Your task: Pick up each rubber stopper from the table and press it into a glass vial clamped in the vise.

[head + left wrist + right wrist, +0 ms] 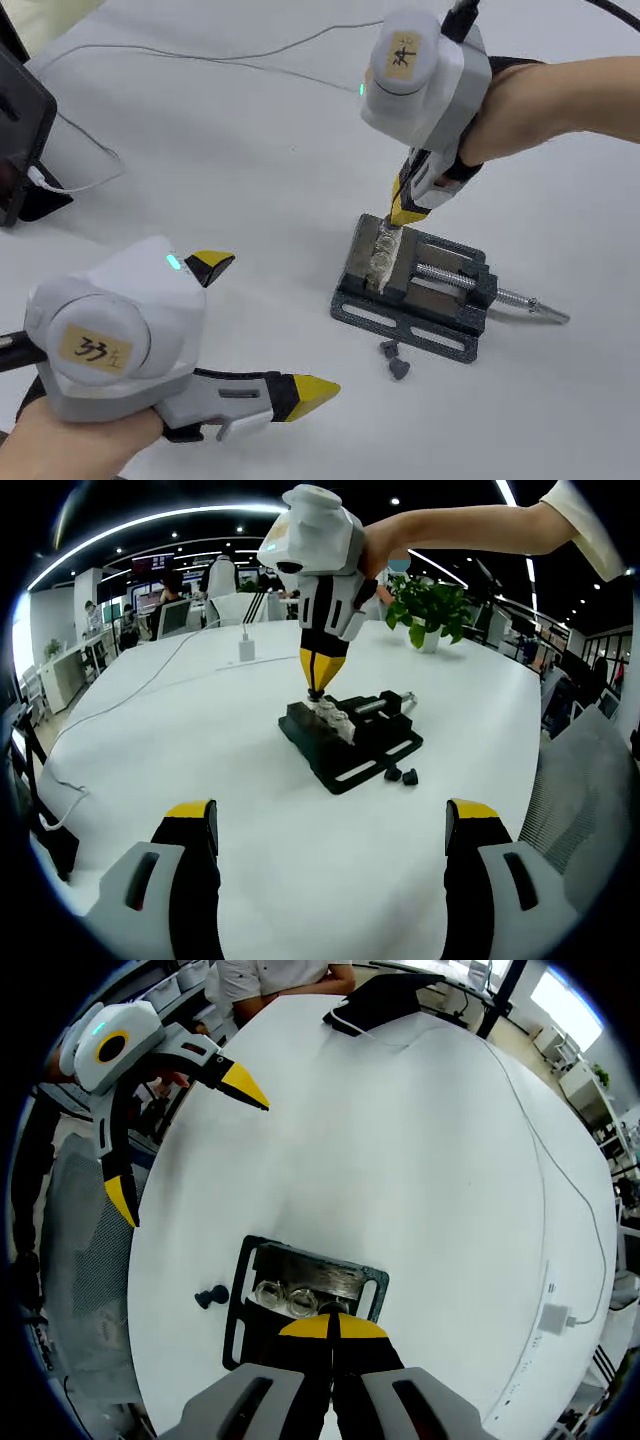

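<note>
white table (pixel 250 130) in a bright office, left tongs (pixel 265 326) agape, right tongs (pixel 403 215) closed above vise (pixel 440 300)

I note the vise (pixel 448 292) right of centre on the table (pixel 250 150), with vials (pixel 381 255) in it. Two stoppers (pixel 393 358) lie just below it. The right gripper (pixel 404 216) is directly above the vials, and the left gripper (pixel 265 326) is at lower left.

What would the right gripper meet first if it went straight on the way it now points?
Most likely the glass vials clamped in the vise. The right gripper points down at one end of the row, its jaws closed, just above a vial. I cannot tell whether it already touches.
</note>
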A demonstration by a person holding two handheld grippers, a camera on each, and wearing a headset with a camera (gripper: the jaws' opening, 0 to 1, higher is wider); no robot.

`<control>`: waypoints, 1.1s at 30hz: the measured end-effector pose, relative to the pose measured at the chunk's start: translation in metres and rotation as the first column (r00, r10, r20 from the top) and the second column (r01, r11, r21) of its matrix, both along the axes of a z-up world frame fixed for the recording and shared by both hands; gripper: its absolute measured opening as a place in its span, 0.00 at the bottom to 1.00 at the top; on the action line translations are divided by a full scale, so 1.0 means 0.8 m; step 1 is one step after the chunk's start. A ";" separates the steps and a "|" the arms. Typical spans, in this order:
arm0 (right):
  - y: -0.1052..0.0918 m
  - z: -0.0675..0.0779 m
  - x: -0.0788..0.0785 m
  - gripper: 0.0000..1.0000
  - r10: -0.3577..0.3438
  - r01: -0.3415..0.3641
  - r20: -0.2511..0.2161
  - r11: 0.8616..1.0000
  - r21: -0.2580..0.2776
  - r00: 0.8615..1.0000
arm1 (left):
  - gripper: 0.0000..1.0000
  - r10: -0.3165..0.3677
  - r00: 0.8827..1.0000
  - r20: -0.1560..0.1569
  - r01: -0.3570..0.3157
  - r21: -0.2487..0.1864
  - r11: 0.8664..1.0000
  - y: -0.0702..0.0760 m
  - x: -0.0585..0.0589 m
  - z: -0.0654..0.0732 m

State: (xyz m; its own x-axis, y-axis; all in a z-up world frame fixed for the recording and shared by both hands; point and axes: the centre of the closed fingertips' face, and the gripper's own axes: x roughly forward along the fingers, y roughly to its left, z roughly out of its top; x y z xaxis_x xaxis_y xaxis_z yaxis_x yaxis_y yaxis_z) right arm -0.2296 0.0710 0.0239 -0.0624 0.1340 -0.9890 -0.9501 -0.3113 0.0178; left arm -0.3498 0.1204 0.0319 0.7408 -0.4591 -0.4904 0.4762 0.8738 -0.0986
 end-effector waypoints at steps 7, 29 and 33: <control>0.001 0.004 -0.003 0.00 -0.012 0.012 -0.001 0.999 0.032 1.000 | 0.93 0.000 1.000 0.012 0.000 0.007 1.000 -0.002 -0.003 0.010; -0.004 0.012 -0.012 0.00 -0.027 0.022 0.029 0.989 0.148 0.999 | 0.93 -0.032 0.999 0.043 0.031 0.032 0.999 -0.016 -0.001 0.029; -0.003 0.012 -0.010 0.00 -0.040 0.035 0.031 0.987 0.158 0.999 | 0.93 -0.041 0.998 0.044 0.039 0.035 0.999 -0.019 -0.001 0.029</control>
